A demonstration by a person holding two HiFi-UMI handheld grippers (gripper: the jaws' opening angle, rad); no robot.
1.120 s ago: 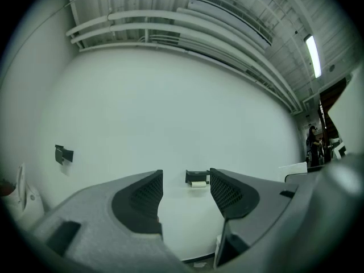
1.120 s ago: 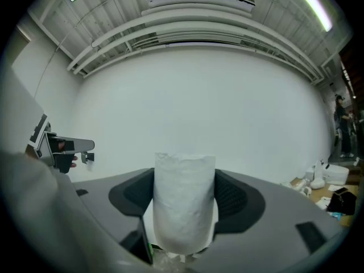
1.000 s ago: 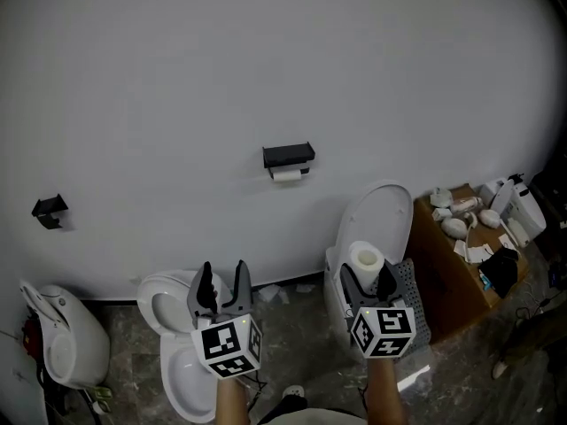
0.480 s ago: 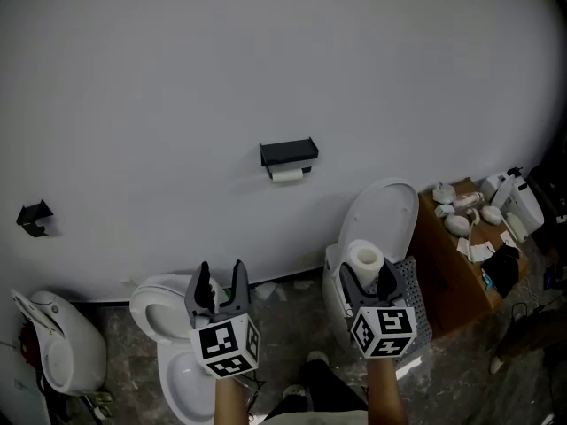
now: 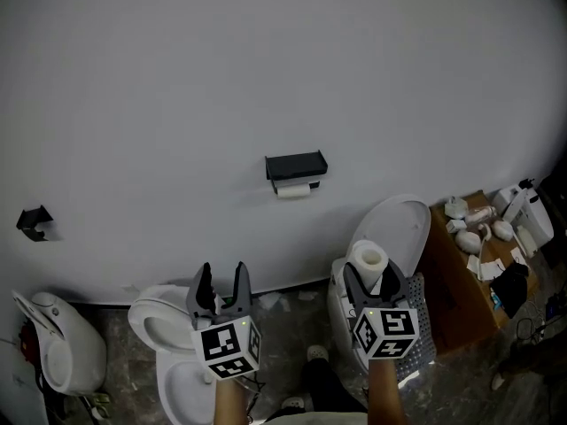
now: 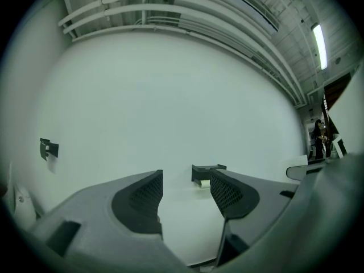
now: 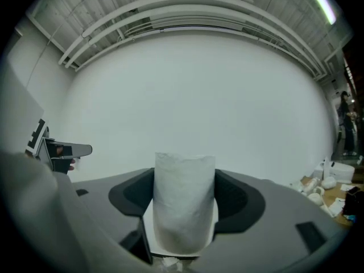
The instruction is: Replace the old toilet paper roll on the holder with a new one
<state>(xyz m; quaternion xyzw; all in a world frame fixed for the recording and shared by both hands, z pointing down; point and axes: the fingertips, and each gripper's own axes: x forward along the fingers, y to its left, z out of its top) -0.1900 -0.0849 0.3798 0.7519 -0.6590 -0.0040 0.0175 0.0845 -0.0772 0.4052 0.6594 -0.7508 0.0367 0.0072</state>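
Barely any change: the holder (image 5: pixel 296 165) only drifted slightly right in the head view. Right gripper (image 5: pixel 369 277) clamped the new roll (image 5: pixel 367 258), left gripper (image 5: pixel 221 277) gaped empty. Old roll (image 5: pixel 295 189) sat on the holder, well away, so nothing was swapped yet.

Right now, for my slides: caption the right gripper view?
Right gripper shut on an upright toilet paper roll, facing a white wall.
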